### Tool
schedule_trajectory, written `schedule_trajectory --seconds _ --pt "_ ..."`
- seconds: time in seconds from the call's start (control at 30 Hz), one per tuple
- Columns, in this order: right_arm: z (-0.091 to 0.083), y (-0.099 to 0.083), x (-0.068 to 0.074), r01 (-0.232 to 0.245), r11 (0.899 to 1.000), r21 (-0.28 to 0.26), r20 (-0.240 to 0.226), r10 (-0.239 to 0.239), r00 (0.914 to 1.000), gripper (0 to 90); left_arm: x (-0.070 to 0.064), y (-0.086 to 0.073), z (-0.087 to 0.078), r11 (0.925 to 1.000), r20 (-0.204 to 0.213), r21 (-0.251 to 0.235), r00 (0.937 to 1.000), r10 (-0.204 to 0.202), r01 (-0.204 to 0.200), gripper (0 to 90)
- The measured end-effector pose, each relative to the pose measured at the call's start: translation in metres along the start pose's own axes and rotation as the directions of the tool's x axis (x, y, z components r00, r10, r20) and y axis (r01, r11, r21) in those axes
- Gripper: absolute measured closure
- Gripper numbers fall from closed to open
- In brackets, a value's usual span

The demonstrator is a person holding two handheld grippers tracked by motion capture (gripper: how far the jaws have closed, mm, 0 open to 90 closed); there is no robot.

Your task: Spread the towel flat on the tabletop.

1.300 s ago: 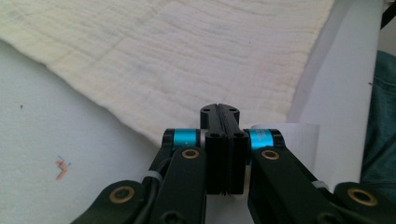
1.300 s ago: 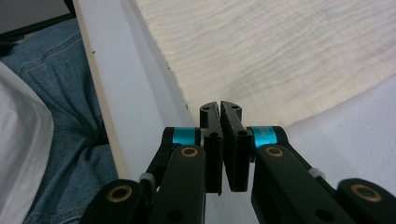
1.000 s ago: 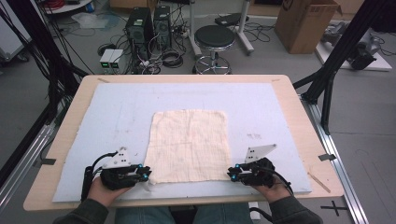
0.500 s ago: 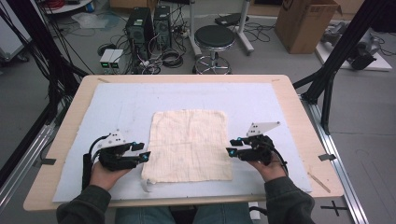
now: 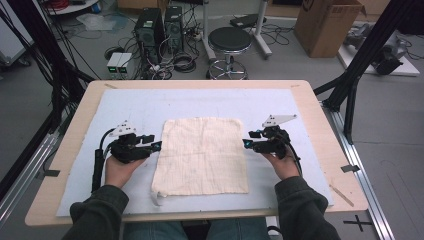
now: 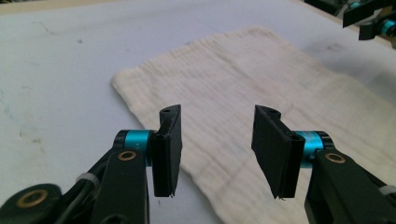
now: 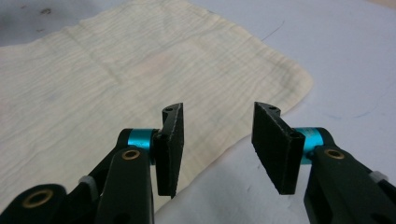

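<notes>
The left tongs [image 5: 156, 145] stood with their jaws spread and empty, held low over the worktop [image 5: 310, 107] at the left edge of the cream cloth [image 5: 202, 155], pointing inward across it. The right tongs [image 5: 246, 143] mirrored them at the cloth's right edge, jaws likewise spread and holding nothing. Both forearms, in dark green sleeves [image 5: 95, 212], came in from the near side, each hand wrapped around its tool. The cloth lay flat and spread out at the middle of the pale blue mat [image 5: 200, 102].

The left gripper view put the left tongs [image 6: 217, 149] right over the cloth's [image 6: 261, 84] edge and caught the right tongs [image 6: 369, 21] far across. The right gripper view showed the right tongs [image 7: 217, 149] straddling the cloth's [image 7: 116, 79] edge near a rounded corner. The high view added a small white tag [image 5: 156, 198] at the cloth's near left corner.
</notes>
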State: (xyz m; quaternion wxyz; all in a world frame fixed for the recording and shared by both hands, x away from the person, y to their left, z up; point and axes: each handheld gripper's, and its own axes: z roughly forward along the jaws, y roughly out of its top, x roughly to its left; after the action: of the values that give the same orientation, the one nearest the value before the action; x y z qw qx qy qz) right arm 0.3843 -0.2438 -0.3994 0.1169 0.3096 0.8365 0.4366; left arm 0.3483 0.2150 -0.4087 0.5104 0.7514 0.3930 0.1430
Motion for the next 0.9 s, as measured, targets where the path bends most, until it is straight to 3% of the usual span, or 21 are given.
schedule_trajectory --seconds 0.27,0.5,0.6,0.67,0.9 --pt "0.004 0.026 -0.014 -0.008 1.000 -0.018 0.022 0.008 0.9997 50.0 0.012 0.021 0.012 0.9995 -0.023 -0.010 0.9993 -0.030 0.029 53.5" --pt "0.006 0.044 -0.024 -0.010 1.000 -0.028 0.038 0.011 0.9992 47.8 0.016 0.036 0.023 0.9999 -0.046 0.003 0.9988 -0.014 0.014 54.3" --pt "0.008 0.050 -0.029 -0.014 0.999 -0.041 0.049 0.016 0.9987 47.8 0.018 0.042 0.026 0.9996 -0.044 -0.006 0.9987 -0.026 0.026 54.3" --pt "0.010 0.052 -0.032 -0.027 0.999 -0.039 0.059 0.029 0.9978 47.8 0.021 0.043 0.029 0.9990 -0.056 -0.025 0.9977 -0.039 0.038 54.4" --pt "0.029 0.048 -0.043 -0.079 0.997 -0.020 0.082 0.080 0.9934 47.9 0.035 0.035 0.045 0.9956 -0.104 0.006 0.9903 -0.093 0.094 55.0"
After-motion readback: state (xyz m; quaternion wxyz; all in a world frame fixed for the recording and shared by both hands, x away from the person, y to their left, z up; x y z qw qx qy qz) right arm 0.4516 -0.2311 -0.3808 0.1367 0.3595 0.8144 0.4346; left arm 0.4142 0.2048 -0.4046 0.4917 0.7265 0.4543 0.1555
